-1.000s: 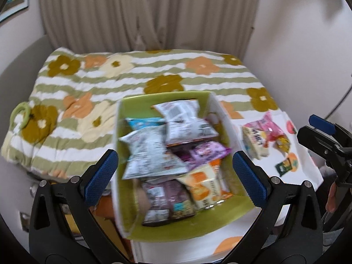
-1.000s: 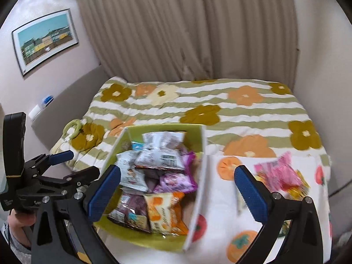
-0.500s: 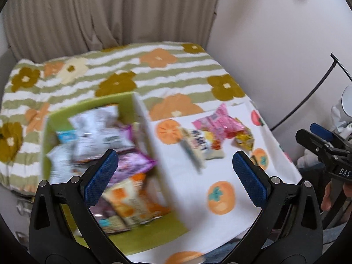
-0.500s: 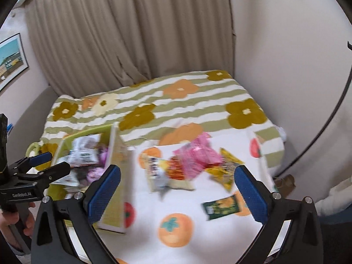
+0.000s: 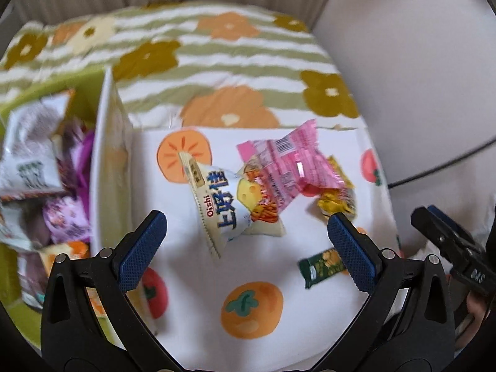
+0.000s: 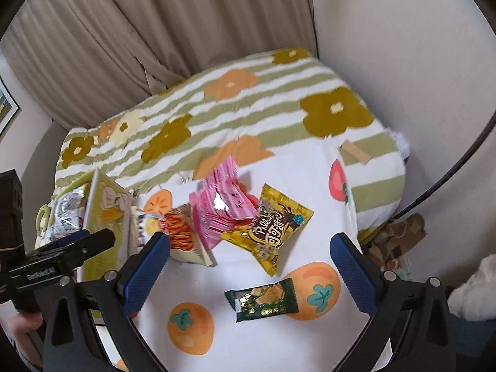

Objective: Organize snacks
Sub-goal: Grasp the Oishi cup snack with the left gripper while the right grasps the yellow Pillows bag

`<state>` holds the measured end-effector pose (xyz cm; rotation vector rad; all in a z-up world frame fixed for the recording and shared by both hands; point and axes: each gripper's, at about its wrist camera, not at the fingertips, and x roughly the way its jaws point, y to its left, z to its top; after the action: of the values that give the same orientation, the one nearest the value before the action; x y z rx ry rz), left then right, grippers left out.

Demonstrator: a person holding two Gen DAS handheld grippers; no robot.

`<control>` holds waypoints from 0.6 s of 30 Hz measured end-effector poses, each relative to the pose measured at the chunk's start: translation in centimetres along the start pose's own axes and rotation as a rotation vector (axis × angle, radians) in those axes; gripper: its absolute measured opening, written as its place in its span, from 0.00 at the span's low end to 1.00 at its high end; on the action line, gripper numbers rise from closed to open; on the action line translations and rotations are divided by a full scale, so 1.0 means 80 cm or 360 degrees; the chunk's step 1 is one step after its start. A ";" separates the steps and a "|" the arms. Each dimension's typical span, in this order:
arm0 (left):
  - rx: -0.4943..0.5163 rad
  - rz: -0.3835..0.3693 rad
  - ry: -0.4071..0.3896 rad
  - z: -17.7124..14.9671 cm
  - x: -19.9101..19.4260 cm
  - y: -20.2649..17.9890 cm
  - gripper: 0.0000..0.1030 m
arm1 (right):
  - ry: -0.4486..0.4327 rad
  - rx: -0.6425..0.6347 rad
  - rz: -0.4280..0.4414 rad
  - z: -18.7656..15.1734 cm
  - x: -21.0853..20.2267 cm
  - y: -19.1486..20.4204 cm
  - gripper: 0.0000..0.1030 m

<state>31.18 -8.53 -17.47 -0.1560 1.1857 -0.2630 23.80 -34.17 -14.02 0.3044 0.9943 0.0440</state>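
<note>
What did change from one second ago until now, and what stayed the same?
Both grippers swung rightward, from the green snack box toward the loose snacks on the white cloth. The left gripper and right gripper stayed open and empty. The Oishi bag, pink packet and small green packet did not move.

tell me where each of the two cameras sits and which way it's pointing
Left wrist: rides on the left gripper, looking forward and down at the Oishi bag on the persimmon-print cloth, green snack box at left; both open fingers show, and the right gripper at the right edge.
Right wrist: rides on the right gripper, looking down at the yellow packet and dark green bar; its open fingers show, and the left gripper at left.
Shared: pink packet, Oishi bag, green bar, box, cloth.
</note>
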 end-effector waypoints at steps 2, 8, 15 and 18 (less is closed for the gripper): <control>-0.0073 0.0041 0.0035 0.002 0.024 0.004 1.00 | 0.0057 0.0016 0.0036 0.003 0.022 -0.010 1.00; -0.0246 0.0052 0.0096 0.005 0.078 0.020 1.00 | 0.0245 0.0085 0.0149 0.007 0.096 -0.038 1.00; -0.0271 0.0085 0.0106 0.002 0.107 0.018 1.00 | 0.0333 0.0131 0.0196 0.006 0.136 -0.050 1.00; -0.0291 0.0068 0.0098 0.003 0.113 0.020 1.00 | 0.0381 0.0144 0.0221 0.005 0.151 -0.053 1.00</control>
<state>34.74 -9.54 -25.86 -0.2835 1.2726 -0.1224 30.32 -36.21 -24.81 0.4589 1.2135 0.1649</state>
